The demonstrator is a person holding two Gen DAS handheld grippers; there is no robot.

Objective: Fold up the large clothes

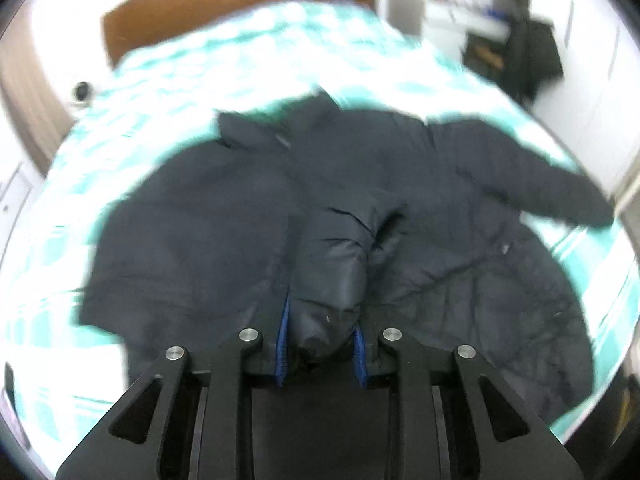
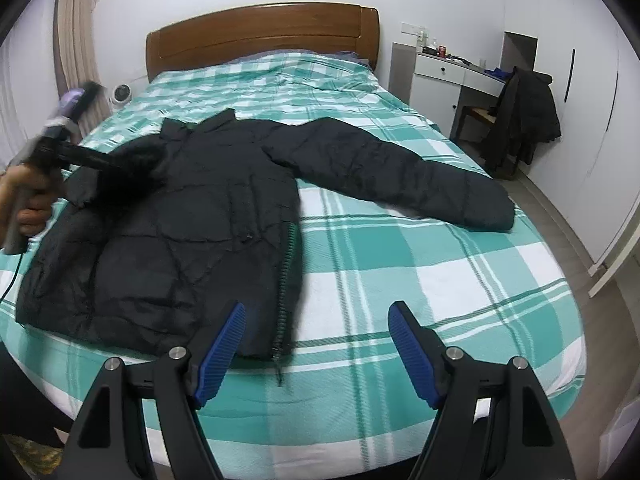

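Across the near half of the bed [image 2: 400, 264] lies the jacket [image 2: 192, 220], a dark padded one, spread over a green-and-white check cover. In the right wrist view its body fills the area from about 9 to 7 o'clock, its zip [image 2: 285, 292] running down toward 6 o'clock, and one sleeve [image 2: 400, 172] reaches flat toward 3 o'clock. The collar points at the headboard [image 2: 260, 32] at 12 o'clock.

The step in hand looks like the first fold: bringing a sleeve in over the body. The left gripper [image 1: 320, 356] is pinching a puffy roll of dark fabric, most likely the other sleeve's cuff [image 1: 332, 280], between its blue pads. That view is blurred. From the right wrist view the same gripper shows as a smear at 9 o'clock, with a hand [image 2: 28, 200] on its grip.

The right gripper [image 2: 318, 352] hangs spread wide and empty at 6 o'clock, just off the hem by the zip's end, touching nothing.

Next, I judge, the held sleeve must be laid flat across the chest and let go without dragging the body askew. The right gripper would then go for the far sleeve at 3 o'clock. Thick quilting will likely spring back, so each fold may need pressing down.
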